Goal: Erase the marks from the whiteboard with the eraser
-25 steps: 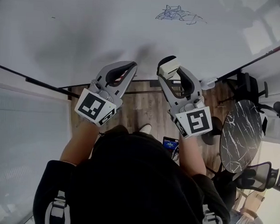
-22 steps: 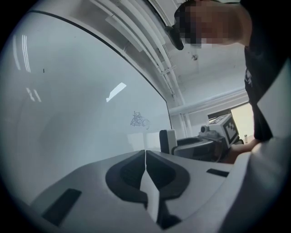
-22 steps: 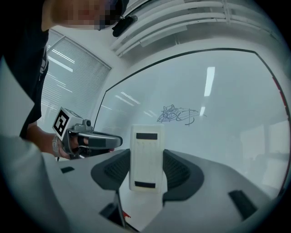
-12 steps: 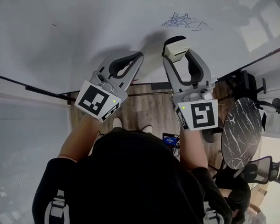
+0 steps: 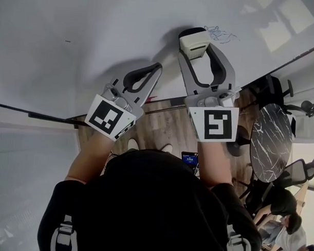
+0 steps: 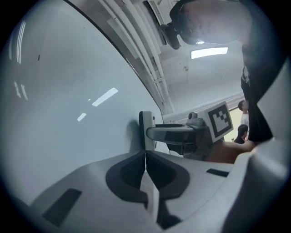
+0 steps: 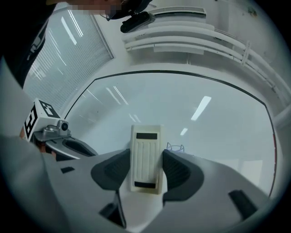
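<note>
The whiteboard (image 5: 88,37) fills the top of the head view. A small blue scribble (image 5: 221,33) sits at its upper right, also seen as the scribble (image 7: 175,147) just right of the eraser. My right gripper (image 5: 194,46) is shut on a cream eraser (image 5: 194,43), raised close to the board just left of the scribble. The eraser (image 7: 146,158) stands upright between the jaws, its ribbed back facing the camera. My left gripper (image 5: 153,70) is shut and empty, lower and to the left, near the board. In the left gripper view the jaws of the left gripper (image 6: 145,154) meet.
A dark frame edge (image 5: 39,115) borders the board at the bottom. Below lie a wooden floor (image 5: 162,125), a round marble-patterned table (image 5: 269,147) and office chairs (image 5: 294,171) at the right. A person sits at the lower right. Window blinds (image 7: 68,50) hang left of the board.
My right gripper has carried the eraser upward to the scribble's left end. The left gripper rose slightly and stayed shut.
</note>
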Tool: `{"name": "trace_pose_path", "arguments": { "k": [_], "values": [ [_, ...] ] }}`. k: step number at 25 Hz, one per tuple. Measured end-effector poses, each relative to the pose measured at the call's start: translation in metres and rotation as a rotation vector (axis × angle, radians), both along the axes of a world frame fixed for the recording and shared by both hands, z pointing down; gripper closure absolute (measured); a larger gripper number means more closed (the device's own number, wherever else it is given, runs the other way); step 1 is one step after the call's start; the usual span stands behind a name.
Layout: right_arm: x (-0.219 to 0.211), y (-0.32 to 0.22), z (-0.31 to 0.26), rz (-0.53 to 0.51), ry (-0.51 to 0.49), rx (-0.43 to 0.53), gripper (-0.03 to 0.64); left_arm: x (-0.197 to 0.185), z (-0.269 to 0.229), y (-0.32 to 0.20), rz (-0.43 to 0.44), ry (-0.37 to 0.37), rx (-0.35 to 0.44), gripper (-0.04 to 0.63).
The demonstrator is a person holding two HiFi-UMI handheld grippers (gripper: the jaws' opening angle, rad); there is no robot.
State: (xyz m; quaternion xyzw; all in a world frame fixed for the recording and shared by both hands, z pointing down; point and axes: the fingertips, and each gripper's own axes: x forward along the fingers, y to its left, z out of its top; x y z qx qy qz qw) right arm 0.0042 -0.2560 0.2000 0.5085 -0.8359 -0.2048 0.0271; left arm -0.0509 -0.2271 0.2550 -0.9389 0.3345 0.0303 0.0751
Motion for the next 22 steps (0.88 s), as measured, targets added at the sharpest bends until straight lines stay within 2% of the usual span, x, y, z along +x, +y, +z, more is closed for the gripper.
{"name": "trace_pose_path", "arguments": {
  "k": [4, 13, 22],
  "values": [
    [-0.007, -0.006, -0.008, 0.024, -0.008, 0.029, 0.393, -0.004, 0.0, -0.004, 0.009, 0.006, -0.007, 0.588],
    [0.005, -0.01, -0.011, 0.038, -0.039, 0.012, 0.394, 0.003, -0.004, -0.01, 0.029, 0.009, -0.007, 0.588],
    [0.057, -0.015, -0.022, 0.062, -0.09, 0.012, 0.393, 0.025, -0.016, -0.011, 0.034, -0.004, -0.004, 0.588]
  ]
}}
